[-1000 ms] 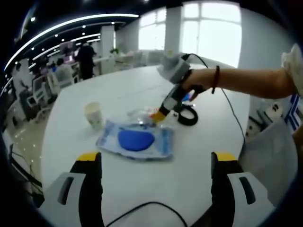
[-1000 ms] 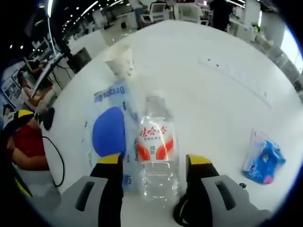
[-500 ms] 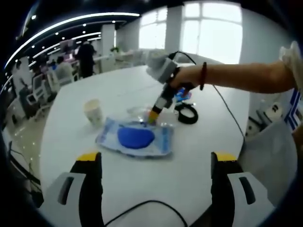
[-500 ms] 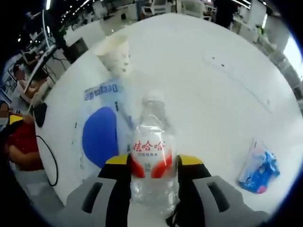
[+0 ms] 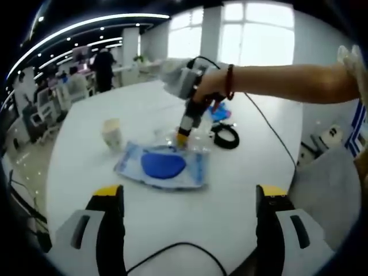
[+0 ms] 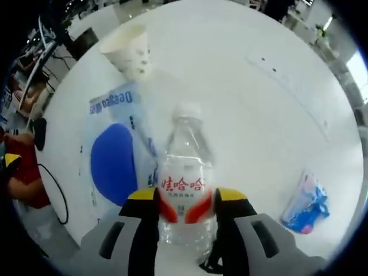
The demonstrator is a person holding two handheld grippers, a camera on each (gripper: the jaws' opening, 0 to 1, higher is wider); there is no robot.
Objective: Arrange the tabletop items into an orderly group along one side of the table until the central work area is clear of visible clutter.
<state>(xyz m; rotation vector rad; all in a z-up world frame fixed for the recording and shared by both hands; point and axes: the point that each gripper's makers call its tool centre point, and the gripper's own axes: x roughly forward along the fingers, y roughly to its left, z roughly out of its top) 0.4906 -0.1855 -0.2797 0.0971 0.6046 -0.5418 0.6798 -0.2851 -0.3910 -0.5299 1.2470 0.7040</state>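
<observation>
Jaws of the right gripper, yellow-tipped, press against both sides of a clear plastic water bottle with a red and white label and a white cap, gripping it over the white table. Just left of the bottle in the right gripper view lies a clear flat packet with a large blue oval and blue lettering, and beyond that packet stands a white paper cup. To the right, well apart, lies a small blue and pink packet. In the left gripper view, the left gripper hangs with its 2 jaws spread wide and nothing between them, over the near edge of the table, where a black cable curves between them. Farther on lie the flat packet and the cup, then the right gripper, held by a hand, tips down onto the bottle. A black coiled cable lies just beside it.
</observation>
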